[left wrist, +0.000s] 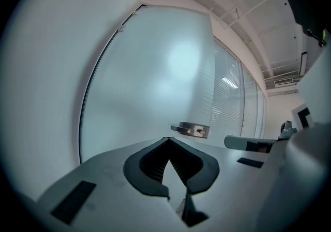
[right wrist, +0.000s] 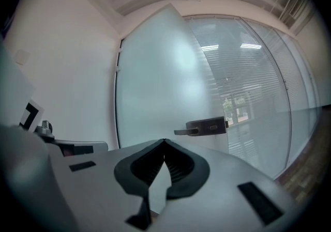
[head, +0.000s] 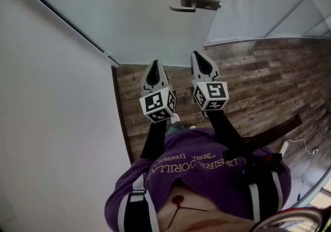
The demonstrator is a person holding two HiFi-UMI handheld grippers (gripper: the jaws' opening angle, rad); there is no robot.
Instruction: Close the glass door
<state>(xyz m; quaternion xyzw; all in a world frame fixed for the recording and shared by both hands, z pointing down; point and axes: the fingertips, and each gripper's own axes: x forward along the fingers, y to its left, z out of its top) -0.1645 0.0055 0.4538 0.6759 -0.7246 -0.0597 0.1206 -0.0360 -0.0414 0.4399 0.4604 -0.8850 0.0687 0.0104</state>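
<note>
Glass door (head: 145, 14), frosted and tall, fills the space ahead of us. It hangs from the white wall (head: 46, 122) on our left, and its free edge stands out in front of a glass partition (head: 269, 3) on our right. We judge it open and not yet pushed home, though the wide-angle views make it hard to say how far ajar it is. Wood floor (head: 258, 81) runs under the door's lower edge and back toward our feet.

We hold both grippers level and side by side, pointing at the door's lower half, near it but not touching it. The left gripper (head: 155, 63) has its jaws pressed together with nothing between them. The right gripper (head: 199, 55) is the same, tips meeting and empty. A metal lever handle (head: 195, 2) sits near the door's free edge, above and a little to the right of the right gripper.

Several things could go wrong from here. Closed tips on smooth glass may skid sideways if we push at an angle. A push close to the wall side would give poor leverage, and the door might stall short of shut. A hard shove could slam the free edge, or knock a tip sharply against the glass. A gripper drifting upward could catch on the handle.
</note>
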